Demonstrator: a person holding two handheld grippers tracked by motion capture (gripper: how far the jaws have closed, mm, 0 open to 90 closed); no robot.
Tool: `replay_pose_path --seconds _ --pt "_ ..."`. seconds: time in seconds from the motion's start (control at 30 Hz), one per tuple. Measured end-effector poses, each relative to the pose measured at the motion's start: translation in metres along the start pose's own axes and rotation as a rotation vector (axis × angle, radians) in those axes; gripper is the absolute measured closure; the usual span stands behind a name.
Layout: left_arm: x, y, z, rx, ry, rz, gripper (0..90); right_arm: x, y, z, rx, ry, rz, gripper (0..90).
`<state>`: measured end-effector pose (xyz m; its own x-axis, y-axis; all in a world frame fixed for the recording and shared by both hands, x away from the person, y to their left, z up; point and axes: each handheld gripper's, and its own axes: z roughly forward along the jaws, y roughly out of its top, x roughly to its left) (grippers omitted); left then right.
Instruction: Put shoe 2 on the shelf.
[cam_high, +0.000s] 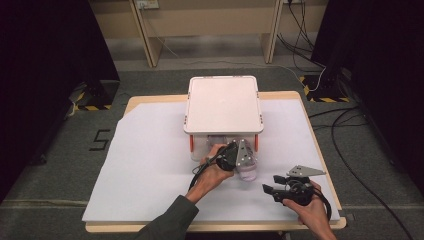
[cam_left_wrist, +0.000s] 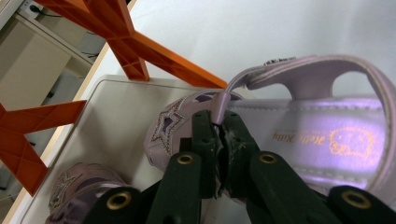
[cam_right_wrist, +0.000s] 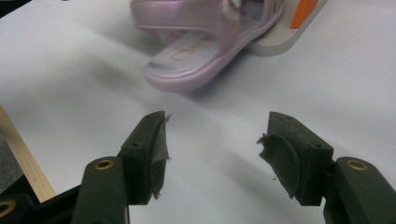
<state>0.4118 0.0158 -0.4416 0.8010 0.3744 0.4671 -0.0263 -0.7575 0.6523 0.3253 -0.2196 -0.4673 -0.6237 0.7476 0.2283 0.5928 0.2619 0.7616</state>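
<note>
Left gripper view: we see the left gripper clamped on the sandal strap (toe towards the rack); the right gripper sits apart, jaws wide.

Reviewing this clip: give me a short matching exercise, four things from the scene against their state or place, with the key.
1. left gripper
2. right gripper
3. purple sandal
4. second sandal

A. jaws apart, nothing between them
B. lying on the rack's lower shelf
C. shut on a strap
D. half out onto the white sheet

Pairs: 1-C, 2-A, 3-D, 4-B
</note>
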Motion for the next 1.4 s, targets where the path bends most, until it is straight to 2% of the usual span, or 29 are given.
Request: replay_pose_path --seconds 0.03,0.13,0.27,0.37,0.5,0.6,0.77,0.9,1.0,1.13,1.2,1.27,1.33,1.4 --pt "0.000 0.001 0.000 -0.001 0.003 -0.004 85.4 0.000 0.000 0.000 0.001 0.003 -0.002 39.7" --pt "0.001 0.001 0.000 0.011 0.032 0.032 85.1 0.002 0.000 0.002 0.004 0.007 -0.014 39.6" --pt "0.003 0.000 0.001 0.011 0.041 0.027 85.1 0.006 -0.001 0.005 0.015 0.019 -0.018 39.5" --pt "-0.001 -0.001 0.001 0.015 0.033 0.038 84.8 0.008 -0.001 0.006 0.019 0.019 -0.021 39.6" --pt "-0.005 -0.004 -0.001 0.013 0.027 0.008 83.2 0.009 -0.001 0.008 0.022 0.022 -0.024 39.5" --pt "-0.007 -0.004 -0.002 0.015 0.019 -0.015 78.2 0.012 -0.001 0.010 0.031 0.027 -0.032 39.5" --pt "-0.005 -0.006 -0.002 0.009 0.030 -0.059 73.2 0.019 -0.001 0.014 0.037 0.021 -0.056 39.6" --pt "-0.005 -0.008 -0.003 0.006 0.037 -0.089 65.8 0.024 -0.001 0.019 0.038 0.013 -0.072 39.4" --pt "-0.006 -0.008 -0.003 0.003 0.048 -0.112 60.9 0.029 0.000 0.025 0.035 -0.005 -0.089 37.7" --pt "-0.008 -0.006 -0.003 0.002 0.055 -0.111 59.3 0.038 0.003 0.038 0.039 -0.048 -0.130 35.9" --pt "-0.009 -0.005 -0.002 0.003 0.055 -0.106 60.1 0.041 0.005 0.044 0.035 -0.055 -0.134 35.9" --pt "-0.010 -0.004 -0.002 0.006 0.060 -0.115 58.2 0.043 0.007 0.049 0.032 -0.084 -0.146 36.0" --pt "-0.010 -0.003 -0.002 0.010 0.068 -0.124 53.7 0.044 0.008 0.053 0.032 -0.102 -0.159 38.1" --pt "-0.011 -0.003 -0.002 0.012 0.067 -0.128 53.2 0.045 0.009 0.056 0.041 -0.124 -0.165 41.7"
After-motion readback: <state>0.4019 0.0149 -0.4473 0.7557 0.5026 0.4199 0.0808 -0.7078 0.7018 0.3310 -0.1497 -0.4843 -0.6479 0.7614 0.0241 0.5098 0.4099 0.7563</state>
